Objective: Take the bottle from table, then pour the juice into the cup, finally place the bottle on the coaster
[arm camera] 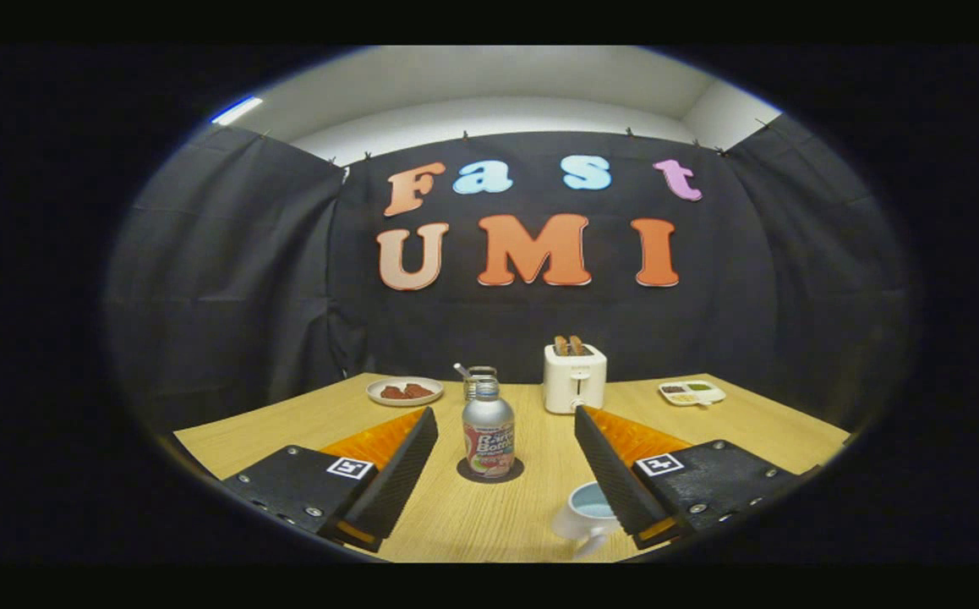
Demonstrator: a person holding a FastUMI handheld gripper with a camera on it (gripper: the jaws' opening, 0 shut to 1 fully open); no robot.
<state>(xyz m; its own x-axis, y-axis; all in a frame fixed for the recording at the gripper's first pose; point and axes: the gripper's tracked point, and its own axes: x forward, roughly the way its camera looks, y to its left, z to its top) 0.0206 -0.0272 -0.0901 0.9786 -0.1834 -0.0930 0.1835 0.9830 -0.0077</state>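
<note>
Our jaws (506,474) stand wide open and empty, the bottle (488,438) upright on the coaster (490,472) mid-surface ahead between them, so we risk clipping the cup (588,510) beside the right finger.

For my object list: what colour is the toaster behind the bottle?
White toaster, clearest in the gripper view, beyond the open claw and the bottle.

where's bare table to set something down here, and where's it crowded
Bare wood lies on the table between the toaster and the sectioned dish, and beside the plate. It is crowded between the open gripper's fingers: the bottle on its coaster, a jar behind, the cup by one finger.
</note>
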